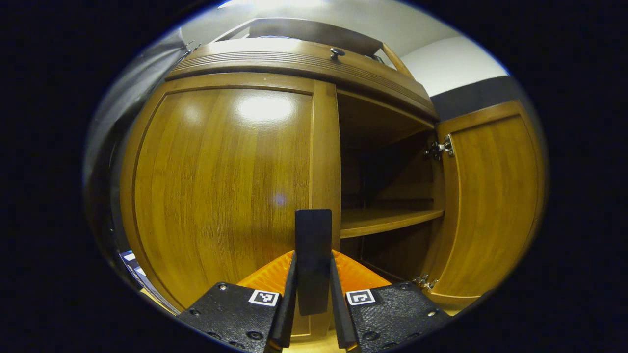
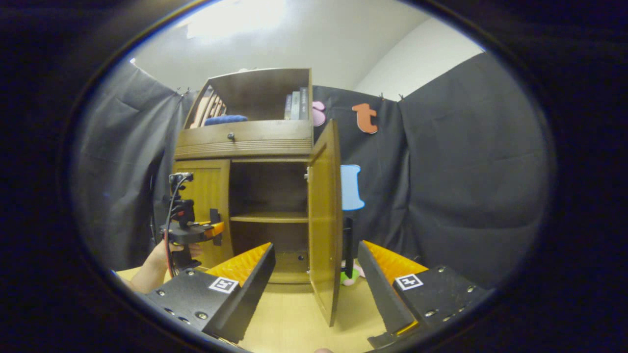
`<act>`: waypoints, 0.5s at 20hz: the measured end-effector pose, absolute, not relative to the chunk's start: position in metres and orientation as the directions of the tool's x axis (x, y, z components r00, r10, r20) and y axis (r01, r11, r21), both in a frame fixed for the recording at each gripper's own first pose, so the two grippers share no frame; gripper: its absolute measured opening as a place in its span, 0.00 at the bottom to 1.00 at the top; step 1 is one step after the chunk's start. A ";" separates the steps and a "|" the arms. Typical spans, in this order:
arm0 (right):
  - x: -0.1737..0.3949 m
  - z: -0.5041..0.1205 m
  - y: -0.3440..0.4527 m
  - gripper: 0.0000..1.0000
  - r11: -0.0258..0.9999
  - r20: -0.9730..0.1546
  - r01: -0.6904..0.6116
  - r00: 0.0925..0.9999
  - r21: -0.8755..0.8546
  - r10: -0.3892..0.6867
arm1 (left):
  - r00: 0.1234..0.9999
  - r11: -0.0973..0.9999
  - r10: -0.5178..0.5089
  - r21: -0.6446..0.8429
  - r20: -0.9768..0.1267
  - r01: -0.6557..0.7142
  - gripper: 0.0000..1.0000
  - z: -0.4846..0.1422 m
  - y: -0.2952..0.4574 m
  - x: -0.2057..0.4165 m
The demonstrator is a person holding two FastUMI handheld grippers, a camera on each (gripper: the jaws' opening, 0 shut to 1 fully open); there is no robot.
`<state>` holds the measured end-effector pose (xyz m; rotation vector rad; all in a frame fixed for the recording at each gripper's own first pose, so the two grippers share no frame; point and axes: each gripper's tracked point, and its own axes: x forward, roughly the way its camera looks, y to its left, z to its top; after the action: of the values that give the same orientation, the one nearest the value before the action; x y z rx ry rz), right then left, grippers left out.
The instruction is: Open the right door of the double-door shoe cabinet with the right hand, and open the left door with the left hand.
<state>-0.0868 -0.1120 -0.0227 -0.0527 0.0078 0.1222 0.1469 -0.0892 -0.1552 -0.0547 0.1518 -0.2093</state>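
The wooden shoe cabinet (image 2: 245,147) stands ahead. Its left door (image 1: 221,186) is closed. A dark upright handle (image 1: 313,235) at that door's right edge sits between my left gripper's fingers, and the left gripper (image 1: 313,259) is shut on it. In the right gripper view, a hand holds the left gripper (image 2: 194,230) at the left door (image 2: 208,196). The right door (image 2: 324,220) stands swung wide open, edge-on toward me, and it also shows as the right door (image 1: 490,206). My right gripper (image 2: 314,274) is open, holding nothing, a short way in front of that door.
Inside the cabinet is a bare shelf (image 1: 387,220). Above the doors is a drawer with a round knob (image 2: 230,136), then an open shelf with books (image 2: 297,105). A small green and pink object (image 2: 351,277) lies on the wooden floor (image 2: 284,314) behind the open door.
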 end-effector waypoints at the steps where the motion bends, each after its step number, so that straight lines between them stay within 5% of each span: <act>1: -0.085 -0.022 -0.104 0.97 0.990 -0.025 -0.123 0.992 -0.066 0.121 | 0.966 0.980 -0.199 -0.045 -0.163 0.194 0.34 -0.158 -0.088 0.148; 2: -0.084 -0.020 -0.097 0.97 0.989 -0.032 -0.129 0.991 -0.075 0.127 | 0.968 0.982 -0.187 -0.031 -0.169 0.185 0.39 -0.157 -0.088 0.148; 10: -0.089 -0.018 -0.068 0.97 0.987 -0.079 -0.154 0.985 -0.040 0.151 | 0.962 0.985 -0.172 -0.047 -0.211 0.166 0.31 -0.156 -0.085 0.133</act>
<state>-0.0894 -0.0682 -0.0180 -0.0457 0.0755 0.1530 0.1330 -0.0850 -0.1560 -0.0287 0.2159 -0.1716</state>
